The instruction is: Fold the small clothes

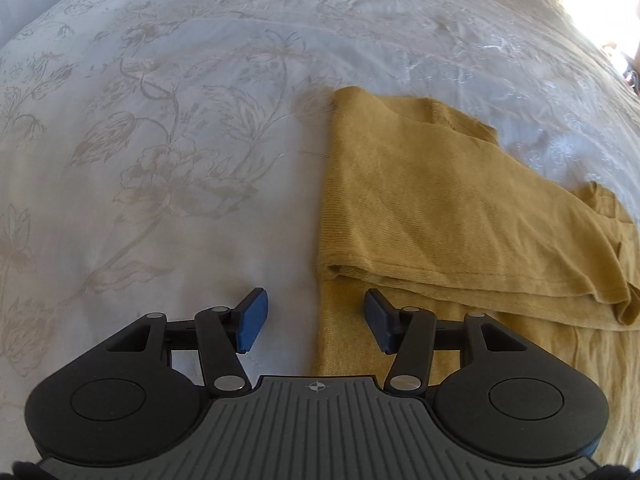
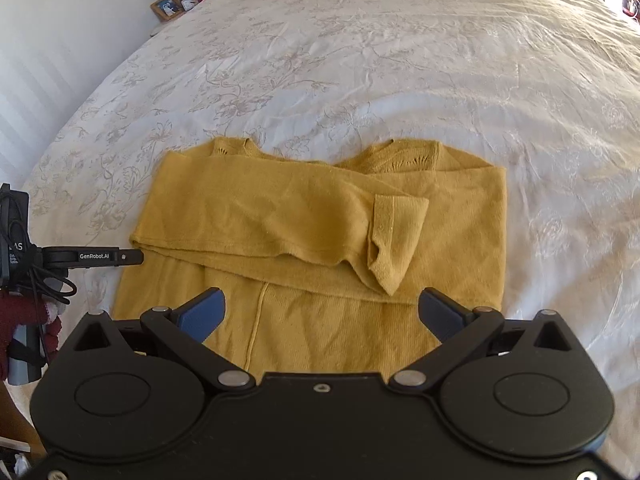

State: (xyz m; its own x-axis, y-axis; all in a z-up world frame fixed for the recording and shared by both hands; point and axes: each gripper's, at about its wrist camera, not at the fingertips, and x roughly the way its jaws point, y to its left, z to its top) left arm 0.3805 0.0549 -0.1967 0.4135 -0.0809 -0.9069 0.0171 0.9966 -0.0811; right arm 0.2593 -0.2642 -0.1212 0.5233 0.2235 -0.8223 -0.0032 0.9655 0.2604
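Mustard knit sweater (image 2: pixel 320 216), sleeves folded across; floral-embroidered white bedspread (image 2: pixel 360 60) beneath.

"GenRobot.AI" stands on the left tongs (image 2: pixel 134 257) (white lettering).

Left gripper (image 1: pixel 314 322): jaws apart, nothing between the blue pads (image 1: pixel 251 320), pointing steeply down over the left edge of the yellow sweater (image 1: pixel 440 208). Right gripper (image 2: pixel 320 314): jaws wide apart and empty, angled down above the sweater's near hem. A red-sleeved hand (image 2: pixel 24 320) carries the left gripper beside the sweater's left edge.
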